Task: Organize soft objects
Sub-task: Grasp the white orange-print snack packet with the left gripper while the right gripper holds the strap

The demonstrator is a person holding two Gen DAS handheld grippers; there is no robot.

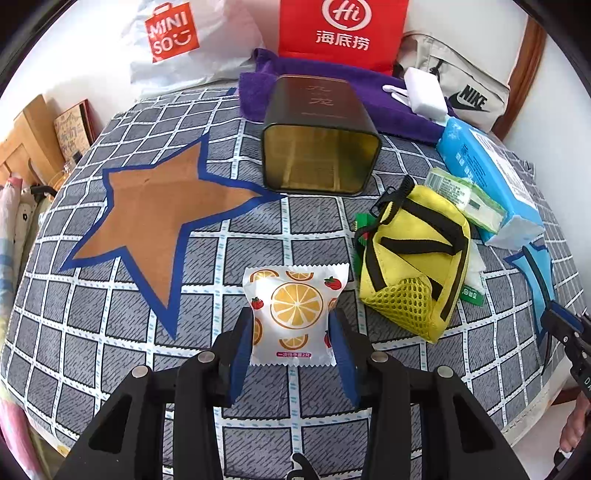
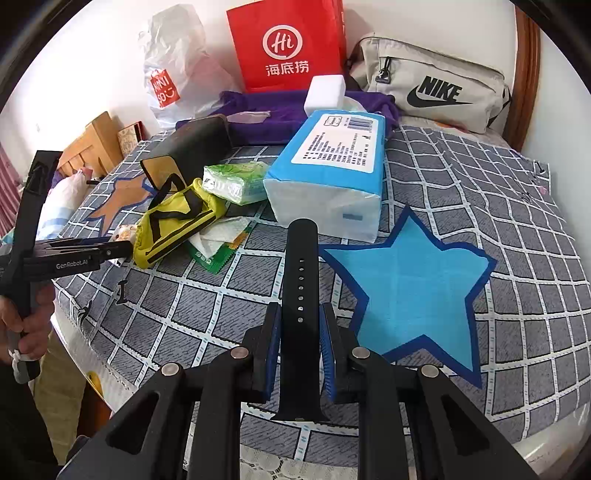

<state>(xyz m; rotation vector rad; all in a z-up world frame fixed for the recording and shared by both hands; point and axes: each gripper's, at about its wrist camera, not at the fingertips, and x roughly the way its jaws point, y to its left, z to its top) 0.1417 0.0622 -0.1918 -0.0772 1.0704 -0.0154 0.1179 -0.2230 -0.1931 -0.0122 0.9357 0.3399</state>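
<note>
Resting on the checked sheet: a white puffy sachet printed with orange slices and strawberries (image 1: 295,314) is seen lying flat on the grey-and-white checked bed sheet (image 1: 110,314), in front of the open mouth of the dark tin.
Left gripper (image 1: 293,338): its blue-padded jaws are set either side of the sachet, partly closed, with the pads at the sachet's edges; whether they press on it cannot be told.
Right gripper (image 2: 301,332): its jaws are closed on a black perforated rubber watch strap (image 2: 301,280), which is held pointing away from the camera above the sheet.
Dark tin: a dark rectangular metal tin with a gold-coloured inside (image 1: 321,147) is laid on its side, open end toward the sachet.
Right of the tin: a yellow fabric pouch with black straps and a mesh pocket (image 1: 410,266) is seen, and beyond it a small green-and-white tissue pack (image 1: 465,195) and a large blue-wrapped tissue pack (image 1: 491,173).
Behind the tin: a purple towel (image 1: 388,103) is spread, with a red paper bag (image 1: 341,33) and a beige Nike waist bag (image 1: 461,88) at the back.
Left of the tin: a brown star with a blue border (image 1: 159,214) is printed on the sheet.
</note>
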